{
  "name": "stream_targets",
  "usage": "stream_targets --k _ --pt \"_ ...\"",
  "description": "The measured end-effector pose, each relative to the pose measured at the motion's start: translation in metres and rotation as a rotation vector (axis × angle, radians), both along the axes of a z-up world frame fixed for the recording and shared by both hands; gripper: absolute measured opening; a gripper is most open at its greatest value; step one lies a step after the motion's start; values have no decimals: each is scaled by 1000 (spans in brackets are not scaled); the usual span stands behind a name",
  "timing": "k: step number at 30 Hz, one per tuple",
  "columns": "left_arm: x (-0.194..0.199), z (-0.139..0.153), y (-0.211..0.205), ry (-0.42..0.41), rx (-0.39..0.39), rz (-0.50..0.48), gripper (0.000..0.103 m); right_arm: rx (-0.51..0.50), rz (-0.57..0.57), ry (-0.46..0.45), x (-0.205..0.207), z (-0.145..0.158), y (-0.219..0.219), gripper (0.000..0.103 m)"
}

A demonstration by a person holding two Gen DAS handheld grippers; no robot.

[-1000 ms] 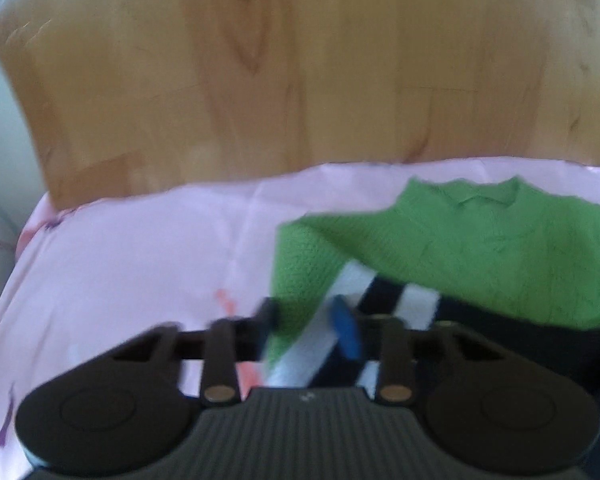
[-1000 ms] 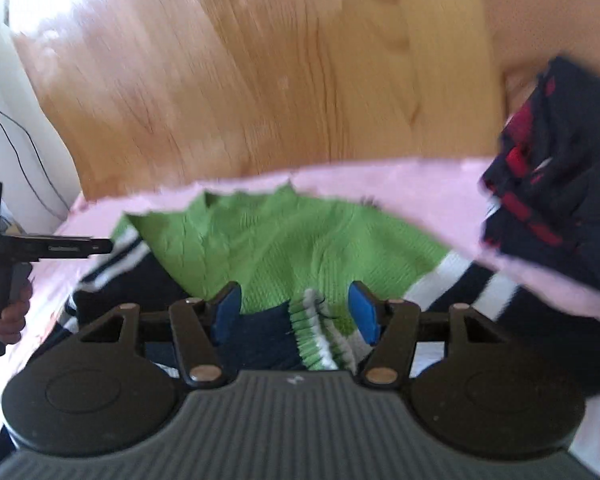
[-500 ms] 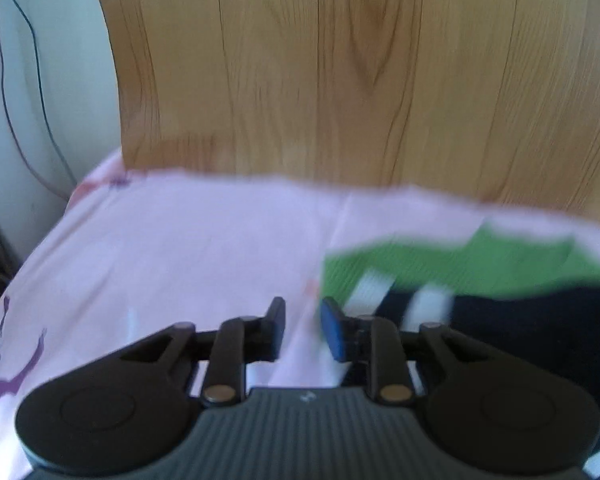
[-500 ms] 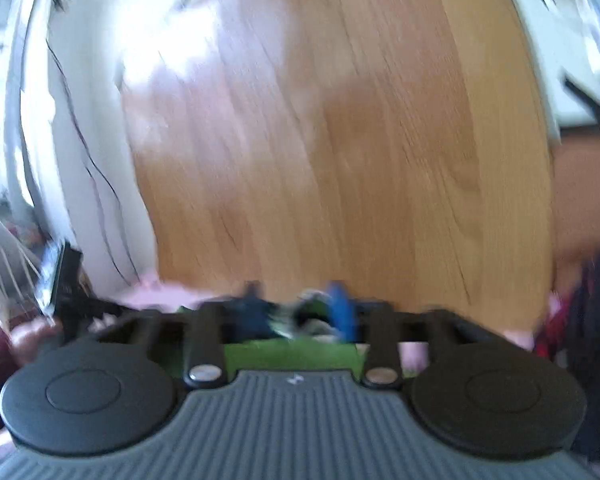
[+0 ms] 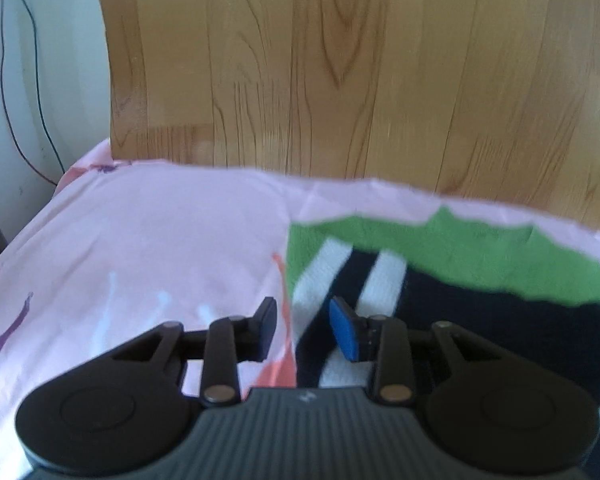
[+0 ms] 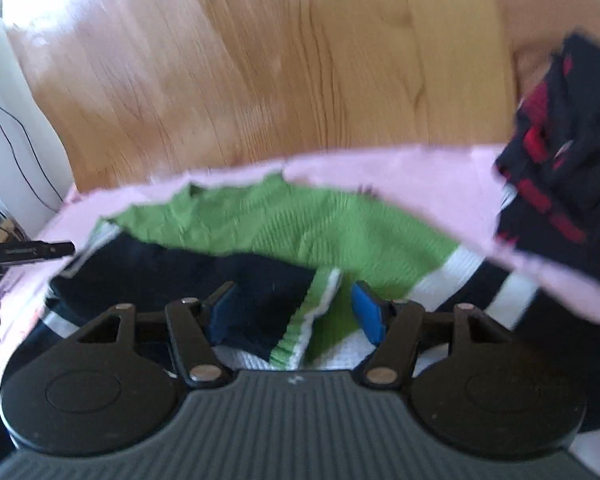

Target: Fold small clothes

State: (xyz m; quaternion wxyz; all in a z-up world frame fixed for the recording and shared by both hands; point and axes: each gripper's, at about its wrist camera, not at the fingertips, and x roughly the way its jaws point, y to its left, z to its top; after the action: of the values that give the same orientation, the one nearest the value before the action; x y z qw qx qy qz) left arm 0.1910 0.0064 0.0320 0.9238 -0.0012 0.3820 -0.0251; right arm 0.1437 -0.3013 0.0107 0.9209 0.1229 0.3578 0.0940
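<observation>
Fingers of left gripper (image 5: 302, 330) spread w/ a clear gap, nothing between them, hanging over the left edge of the green/navy/white knit sweater (image 5: 440, 264) where it meets the pink sheet (image 5: 160, 240). Right gripper (image 6: 296, 312) fingers also spread wide, straddling a folded-over sleeve cuff (image 6: 312, 320) (green w/ white rib, navy beside it) but pads not touching it as far as blur allows. Sweater lies flat on sheet in front of wooden headboard (image 5: 340, 80); dark navy/red garment (image 6: 568, 168) at far right, apart from sweater; cables on wall (image 5: 16, 80) at left.
</observation>
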Motion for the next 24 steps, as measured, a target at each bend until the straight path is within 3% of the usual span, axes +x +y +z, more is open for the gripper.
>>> stream_targets --k 1,2,8,10,11,12,13,15,18,21,24 --pt "-1 -4 -2 -5 5 -3 11 -46 -2 4 1 2 5 21" --pt "-5 -4 -3 -35 16 7 9 -49 -7 -1 1 5 6 11" --pt "-13 -2 7 -117 -48 104 8 -10 -28 -246 -13 47 -1 10" --pt "-13 -7 4 -126 10 154 3 -48 -39 -228 -6 34 -1 13" --pt "-9 -10 3 -95 54 202 3 -106 -50 -174 3 20 3 20" --pt "-6 -12 5 -67 43 204 4 -165 -64 -91 11 5 6 24" --pt "-6 -11 10 -67 14 201 7 -158 -79 -66 10 -5 2 24" --pt "-9 -10 19 -74 -40 196 7 -23 -121 -77 -6 5 -20 26" --pt "-17 -1 24 -128 -52 212 7 93 -197 -145 -45 26 -53 26" --pt "-31 18 12 -215 -48 167 8 112 -299 -194 -95 40 -85 26" --pt "-42 33 -21 -238 -35 -6 17 130 -459 -180 -137 39 -125 27"
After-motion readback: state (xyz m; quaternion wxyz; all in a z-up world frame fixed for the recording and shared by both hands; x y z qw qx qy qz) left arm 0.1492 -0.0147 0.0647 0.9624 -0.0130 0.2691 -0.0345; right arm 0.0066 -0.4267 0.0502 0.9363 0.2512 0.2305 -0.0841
